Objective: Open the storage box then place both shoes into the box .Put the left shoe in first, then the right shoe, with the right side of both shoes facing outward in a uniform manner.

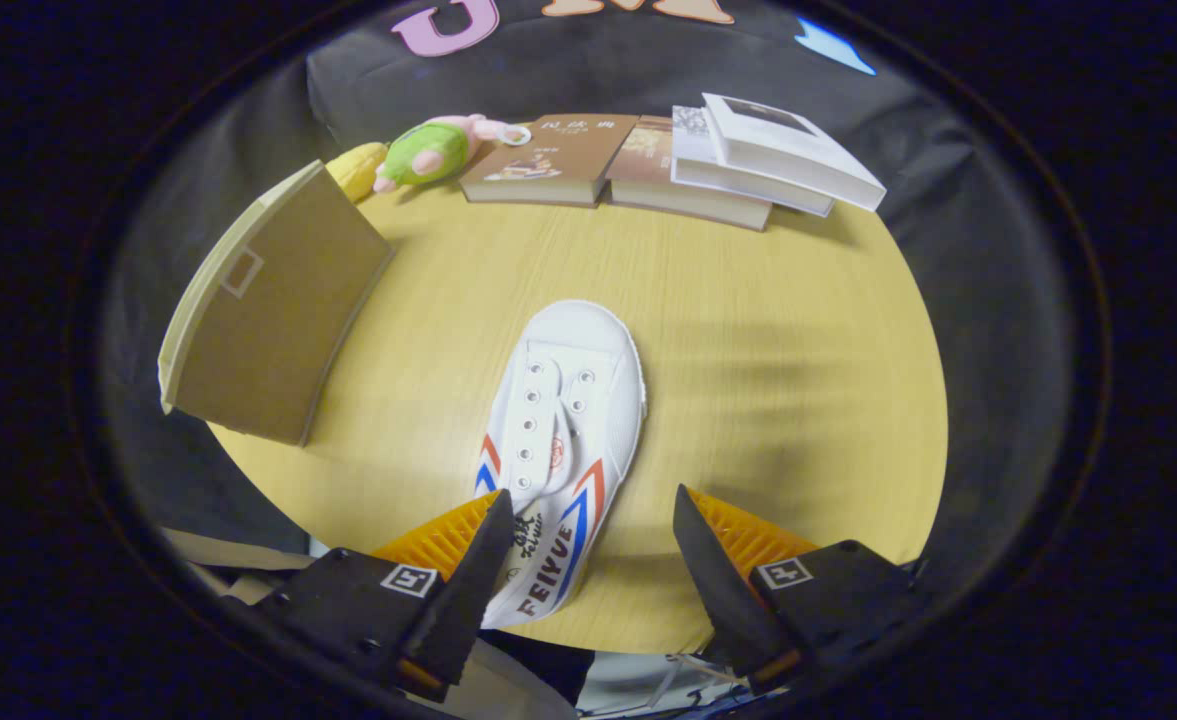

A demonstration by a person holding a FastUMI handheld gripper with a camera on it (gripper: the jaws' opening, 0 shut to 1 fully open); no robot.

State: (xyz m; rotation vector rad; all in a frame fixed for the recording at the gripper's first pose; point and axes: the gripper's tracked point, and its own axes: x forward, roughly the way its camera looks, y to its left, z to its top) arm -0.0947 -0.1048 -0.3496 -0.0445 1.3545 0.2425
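Observation:
A white canvas shoe (563,430) with red and blue chevrons on its side lies on the round wooden table (768,380), toe pointing away from me. My gripper (593,525) is open above the shoe's heel end. The heel lies between the fingers, close to the left finger (488,545), and the right finger (698,545) stands apart from it. A tan cardboard storage box (268,310) sits at the table's left edge beyond the left finger, its lid side facing me and closed.
Along the table's far edge lie several books (668,160), two brown and two white stacked at an angle. A green and pink plush toy (433,150) and a yellow plush (358,168) rest behind the box. Bare tabletop stretches right of the shoe.

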